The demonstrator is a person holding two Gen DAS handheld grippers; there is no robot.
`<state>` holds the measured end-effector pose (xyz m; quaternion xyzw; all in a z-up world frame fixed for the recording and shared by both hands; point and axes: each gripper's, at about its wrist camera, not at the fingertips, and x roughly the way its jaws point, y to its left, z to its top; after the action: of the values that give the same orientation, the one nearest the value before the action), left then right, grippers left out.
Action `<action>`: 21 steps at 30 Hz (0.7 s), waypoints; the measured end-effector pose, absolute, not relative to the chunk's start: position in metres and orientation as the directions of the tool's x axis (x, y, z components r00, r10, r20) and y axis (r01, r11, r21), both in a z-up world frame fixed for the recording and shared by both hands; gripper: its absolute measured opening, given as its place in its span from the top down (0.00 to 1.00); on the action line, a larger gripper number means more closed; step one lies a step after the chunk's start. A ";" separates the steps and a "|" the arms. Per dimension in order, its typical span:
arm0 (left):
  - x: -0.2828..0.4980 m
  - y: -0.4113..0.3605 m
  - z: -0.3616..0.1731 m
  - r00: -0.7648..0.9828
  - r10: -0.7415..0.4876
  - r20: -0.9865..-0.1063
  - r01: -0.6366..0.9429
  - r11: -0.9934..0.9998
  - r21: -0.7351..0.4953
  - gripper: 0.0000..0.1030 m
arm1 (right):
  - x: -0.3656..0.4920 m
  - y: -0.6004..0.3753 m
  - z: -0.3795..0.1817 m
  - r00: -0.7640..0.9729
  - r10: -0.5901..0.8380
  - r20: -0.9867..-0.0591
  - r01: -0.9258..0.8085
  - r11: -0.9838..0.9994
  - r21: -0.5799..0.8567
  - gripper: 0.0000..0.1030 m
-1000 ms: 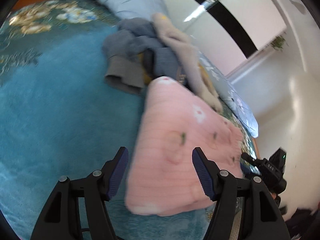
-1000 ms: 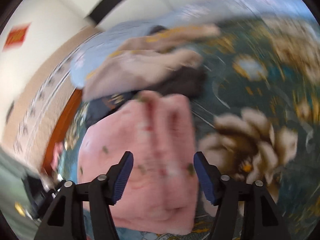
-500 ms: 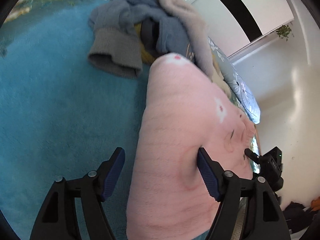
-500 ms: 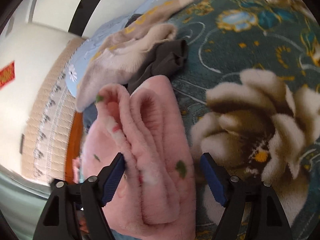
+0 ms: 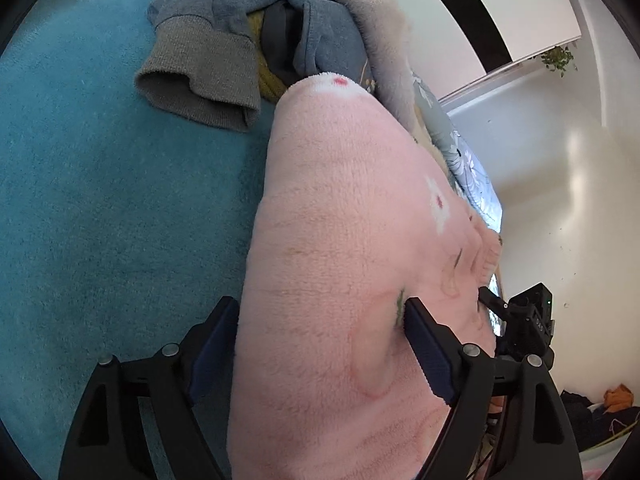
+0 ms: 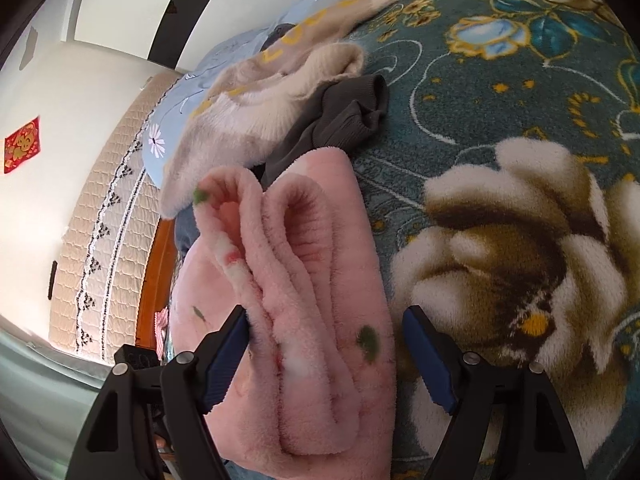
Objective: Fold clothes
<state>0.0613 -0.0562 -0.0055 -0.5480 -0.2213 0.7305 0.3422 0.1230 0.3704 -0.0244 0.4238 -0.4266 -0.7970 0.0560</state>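
Note:
A folded pink fleece garment (image 5: 344, 264) lies on the teal blanket and fills the middle of the left wrist view. My left gripper (image 5: 320, 344) is open with its jaws on either side of the garment's near end. In the right wrist view the same pink garment (image 6: 316, 304) shows its folded layers edge-on. My right gripper (image 6: 326, 354) is open and straddles those layers. The right gripper's black body (image 5: 528, 324) shows past the garment in the left wrist view.
A heap of unfolded clothes lies behind the pink one: a grey-blue sweatshirt (image 5: 224, 44), a beige fluffy sweater (image 6: 264, 96) and a dark grey piece (image 6: 340, 116). A light blue floral pillow (image 6: 208, 80) and padded headboard (image 6: 104, 216) stand beyond. The flowered blanket (image 6: 520, 240) spreads right.
Both grippers have moved closer to the pink garment, and their open jaws now reach around its edges. The garment stays folded on the bed.

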 end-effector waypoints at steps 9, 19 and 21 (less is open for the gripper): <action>0.064 -0.061 -0.009 -0.149 0.771 -0.619 -0.258 -0.635 -0.728 0.17 | 0.117 0.354 -0.023 -0.607 -0.425 -0.672 -0.263 -0.691 0.674 0.24; 0.076 -0.058 0.002 -0.176 0.754 -0.633 -0.276 -0.655 -0.703 0.37 | 0.123 0.351 -0.024 -0.632 -0.432 -0.644 -0.286 -0.642 0.711 0.35; 0.078 -0.058 0.003 -0.179 0.751 -0.635 -0.280 -0.658 -0.699 0.42 | 0.123 0.350 -0.024 -0.637 -0.429 -0.640 -0.292 -0.634 0.716 0.40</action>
<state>0.0778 -0.0579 0.0033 -0.5363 -0.2197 0.7357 0.3506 0.1232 0.3501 -0.0240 0.4237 -0.4255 -0.7985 0.0431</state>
